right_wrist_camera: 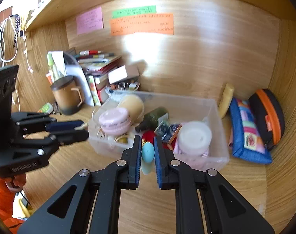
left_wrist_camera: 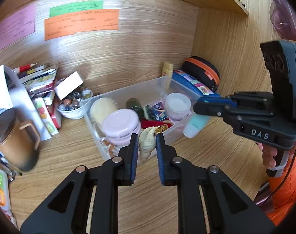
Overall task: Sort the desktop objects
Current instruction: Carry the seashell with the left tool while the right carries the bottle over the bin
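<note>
Between the left gripper [left_wrist_camera: 147, 144] pads, a cream ridged seashell [left_wrist_camera: 147, 145].

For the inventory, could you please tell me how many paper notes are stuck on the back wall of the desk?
3: a pink note on the left, a green note to its right, and an orange note just below the green one. None looks hidden.

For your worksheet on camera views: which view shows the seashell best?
The left wrist view: the seashell sits centred between the left gripper jaws, ridges clear. In the right wrist view only a pale sliver shows at that gripper's tips.
</note>
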